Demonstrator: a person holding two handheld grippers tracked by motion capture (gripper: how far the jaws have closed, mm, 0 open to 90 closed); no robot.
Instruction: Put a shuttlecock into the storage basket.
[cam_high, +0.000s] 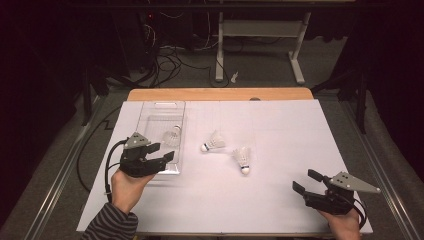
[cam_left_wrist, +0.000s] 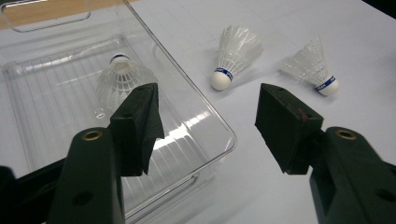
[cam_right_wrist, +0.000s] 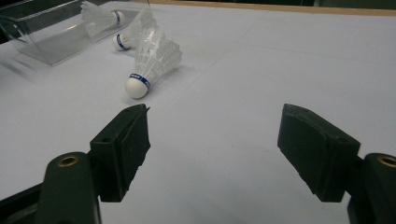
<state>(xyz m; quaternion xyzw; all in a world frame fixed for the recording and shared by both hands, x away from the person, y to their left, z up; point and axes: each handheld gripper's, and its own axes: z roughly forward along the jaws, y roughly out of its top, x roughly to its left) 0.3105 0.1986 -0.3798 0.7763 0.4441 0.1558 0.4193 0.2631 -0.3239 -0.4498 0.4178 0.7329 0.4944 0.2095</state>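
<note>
We list two white feathered shuttlecocks mid-table, a third in the clear plastic tray by the left edge. Light, crushable skirts; we grip the cork. Left gripper and right gripper gape wide, empty.

**Table layout**

Tray at 10 o'clock, one shuttlecock inside. Two shuttlecocks at centre: one just right of the tray, another beside it toward 4 o'clock. Left gripper over the tray's near end; right gripper at 4 o'clock.

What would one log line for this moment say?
left gripper: open, empty, over clear tray | shuttlecocks: one in tray, two on table | right gripper: open, empty
</note>
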